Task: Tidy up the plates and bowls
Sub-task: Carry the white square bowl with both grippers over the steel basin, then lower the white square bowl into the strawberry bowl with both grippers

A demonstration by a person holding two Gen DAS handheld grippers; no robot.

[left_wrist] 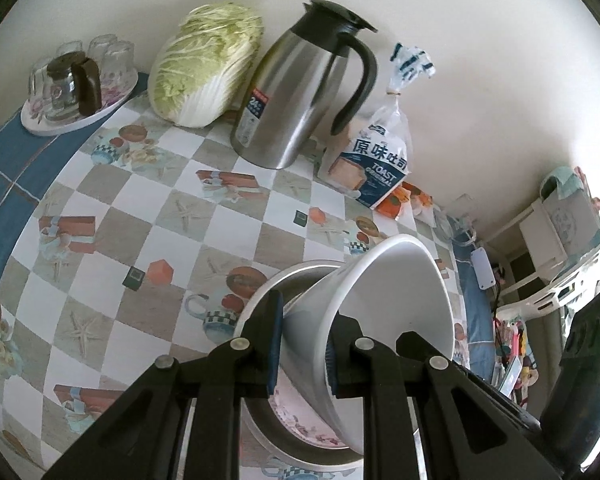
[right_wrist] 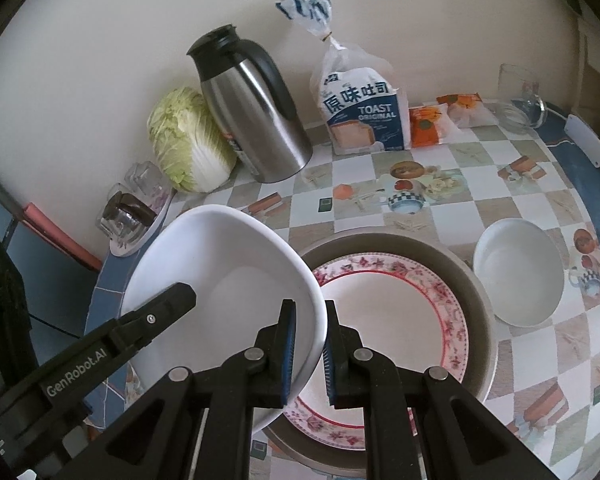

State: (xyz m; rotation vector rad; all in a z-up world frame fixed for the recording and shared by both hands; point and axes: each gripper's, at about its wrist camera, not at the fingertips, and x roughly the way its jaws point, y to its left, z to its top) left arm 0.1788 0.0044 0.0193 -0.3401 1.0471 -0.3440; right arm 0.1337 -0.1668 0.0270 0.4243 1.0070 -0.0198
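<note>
A large white bowl (right_wrist: 228, 280) is held tilted in the air by both grippers. My left gripper (left_wrist: 304, 346) is shut on its rim, seen from the side in the left wrist view (left_wrist: 392, 292). My right gripper (right_wrist: 309, 354) is shut on the rim's opposite edge. Below sits a grey metal pan (right_wrist: 476, 280) with a floral-rimmed plate (right_wrist: 400, 320) inside it; the pan also shows in the left wrist view (left_wrist: 300, 276). A smaller white bowl (right_wrist: 518, 276) stands upright on the table right of the pan.
On the checkered tablecloth (right_wrist: 480, 168) along the wall stand a steel thermos jug (right_wrist: 256, 120), a napa cabbage (right_wrist: 188, 140), a toast bag (right_wrist: 360, 112), orange packets (right_wrist: 428, 124) and a glass (right_wrist: 520, 96). A tray of glasses (left_wrist: 72, 80) sits at the far left.
</note>
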